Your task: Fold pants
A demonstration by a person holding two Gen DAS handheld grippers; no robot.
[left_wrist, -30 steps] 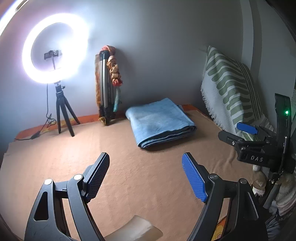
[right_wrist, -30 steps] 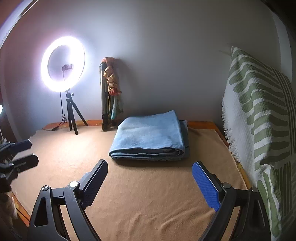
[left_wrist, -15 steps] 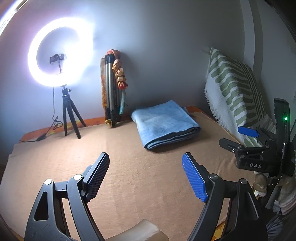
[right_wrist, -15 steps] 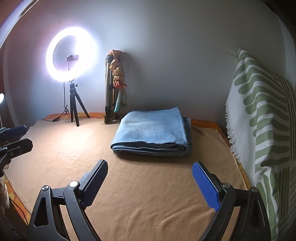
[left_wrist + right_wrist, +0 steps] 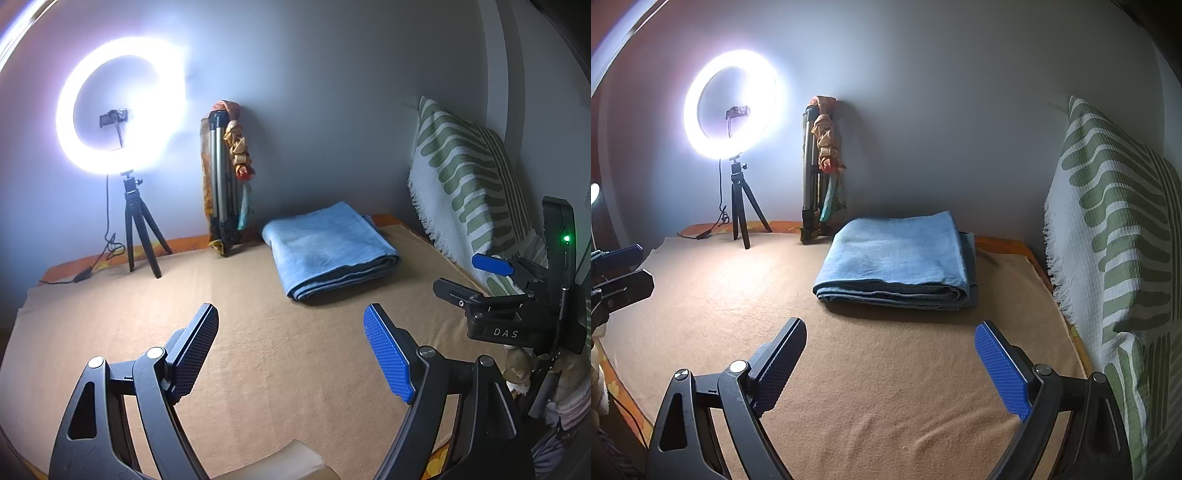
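We see open tan blanket (image 5: 886, 387) before us up to the folded light-blue denim pants (image 5: 897, 254); a green-patterned white pillow (image 5: 1115, 236) walls the right, a lit ring light on a black tripod (image 5: 740, 206) stands far left.

Both tongs (image 5: 291, 354) (image 5: 891, 363) apparently slightly farther right, pants (image 5: 897, 254) unshifted.

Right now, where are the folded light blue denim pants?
In both wrist views the folded light blue denim pants lie on the tan blanket, near the back wall, between the folded tripod and the green-striped pillow.
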